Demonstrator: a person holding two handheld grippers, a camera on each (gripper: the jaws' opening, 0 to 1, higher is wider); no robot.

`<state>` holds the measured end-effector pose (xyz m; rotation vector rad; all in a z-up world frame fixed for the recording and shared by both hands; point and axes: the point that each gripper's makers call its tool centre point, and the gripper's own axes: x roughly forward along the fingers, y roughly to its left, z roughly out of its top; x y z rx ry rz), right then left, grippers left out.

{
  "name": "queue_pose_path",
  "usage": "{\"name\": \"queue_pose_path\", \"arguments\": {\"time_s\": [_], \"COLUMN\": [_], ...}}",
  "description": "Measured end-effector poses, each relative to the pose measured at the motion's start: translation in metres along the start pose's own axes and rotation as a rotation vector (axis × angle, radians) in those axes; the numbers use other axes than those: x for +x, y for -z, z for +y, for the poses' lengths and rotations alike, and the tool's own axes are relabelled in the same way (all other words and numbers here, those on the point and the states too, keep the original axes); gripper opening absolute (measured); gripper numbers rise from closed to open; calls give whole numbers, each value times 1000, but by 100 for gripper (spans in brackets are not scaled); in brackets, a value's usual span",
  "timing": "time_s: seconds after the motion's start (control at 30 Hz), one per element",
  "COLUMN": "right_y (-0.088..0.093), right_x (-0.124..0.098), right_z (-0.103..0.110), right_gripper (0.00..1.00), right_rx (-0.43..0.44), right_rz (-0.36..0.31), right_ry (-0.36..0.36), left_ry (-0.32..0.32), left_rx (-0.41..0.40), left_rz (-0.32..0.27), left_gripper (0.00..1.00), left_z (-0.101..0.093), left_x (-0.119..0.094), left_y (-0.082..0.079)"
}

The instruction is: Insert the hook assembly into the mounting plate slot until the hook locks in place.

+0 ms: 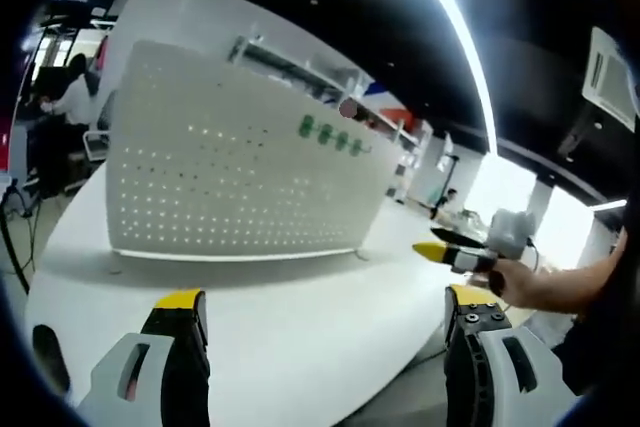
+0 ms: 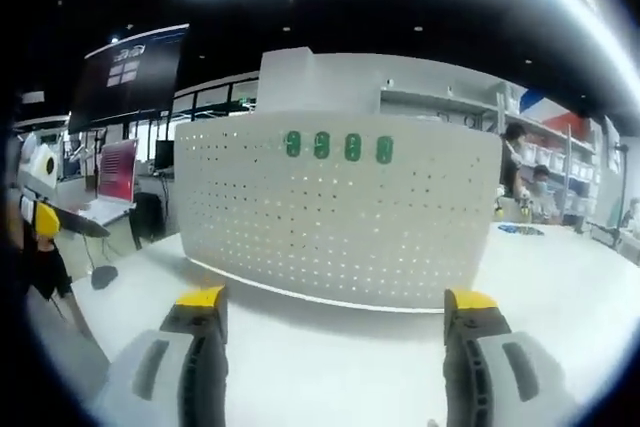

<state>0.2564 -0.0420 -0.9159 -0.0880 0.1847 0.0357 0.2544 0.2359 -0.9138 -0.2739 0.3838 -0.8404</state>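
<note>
A white perforated mounting plate (image 1: pixel 240 172) (image 2: pixel 340 212) stands upright on the white table (image 1: pixel 300 327) (image 2: pixel 330 347). Several green hooks (image 1: pixel 331 134) (image 2: pixel 335 147) sit in a row near its top edge. My left gripper (image 1: pixel 325 319) is open and empty, low over the table in front of the plate. My right gripper (image 2: pixel 335 315) is also open and empty, facing the plate's front. A hand holds the right gripper (image 1: pixel 452 251) at the right of the left gripper view, off the table's edge. The left gripper (image 2: pixel 40 209) shows at the left edge of the right gripper view.
The table's rounded edge (image 1: pixel 400 377) runs close to my left jaws, with floor beyond it. Shelving (image 1: pixel 300 67) and desks stand behind the plate. A person (image 1: pixel 70 97) sits far left, others (image 2: pixel 520 167) far right. A dark screen (image 2: pixel 130 72) hangs at the back left.
</note>
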Motion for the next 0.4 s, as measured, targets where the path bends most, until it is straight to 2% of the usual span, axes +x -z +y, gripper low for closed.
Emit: {"name": "queue_pose_path", "arguments": {"time_s": [0.13, 0.4], "right_y": [18, 31], "right_x": [-2, -10], "right_z": [8, 21], "right_gripper": [88, 90], "right_rx": [-21, -56], "right_rz": [45, 73], "right_ry": [-32, -65], "left_ry": [-11, -10], "left_rx": [-5, -4], "left_rz": [-3, 4], "left_gripper": [100, 100], "left_z": [4, 2], "left_x": [-2, -3], "left_y": [2, 6]}}
